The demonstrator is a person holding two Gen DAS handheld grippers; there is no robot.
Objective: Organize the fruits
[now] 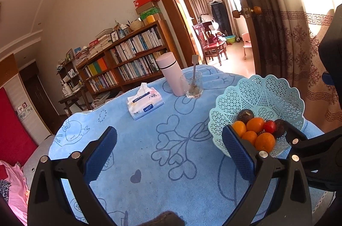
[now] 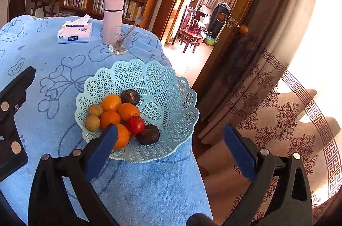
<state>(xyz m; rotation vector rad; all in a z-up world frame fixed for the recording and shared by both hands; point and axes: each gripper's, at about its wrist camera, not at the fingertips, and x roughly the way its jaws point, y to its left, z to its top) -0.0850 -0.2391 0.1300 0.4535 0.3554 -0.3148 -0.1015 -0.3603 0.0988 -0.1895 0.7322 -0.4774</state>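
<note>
Two hand-held grippers, the left hand-held gripper [image 1: 168, 149] and the right hand-held gripper [image 2: 171, 146], hover wide open and empty, seemingly poised over their work. All visible fruits [image 2: 119, 116] sit gathered in a pale blue lattice basket [image 2: 171, 84] near the right edge of the surface [image 1: 149, 110], suggesting sorting is nearly done. A tissue pack [image 1: 145, 104], pink flask [image 1: 168, 74] and glass [image 1: 192, 84] stand beyond, before a bookshelf [image 1: 128, 54], doorway and patterned curtain.

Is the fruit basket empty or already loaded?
Loaded. The basket holds oranges, a tomato, two dark fruits and two tan ones, piled on one side.
</note>
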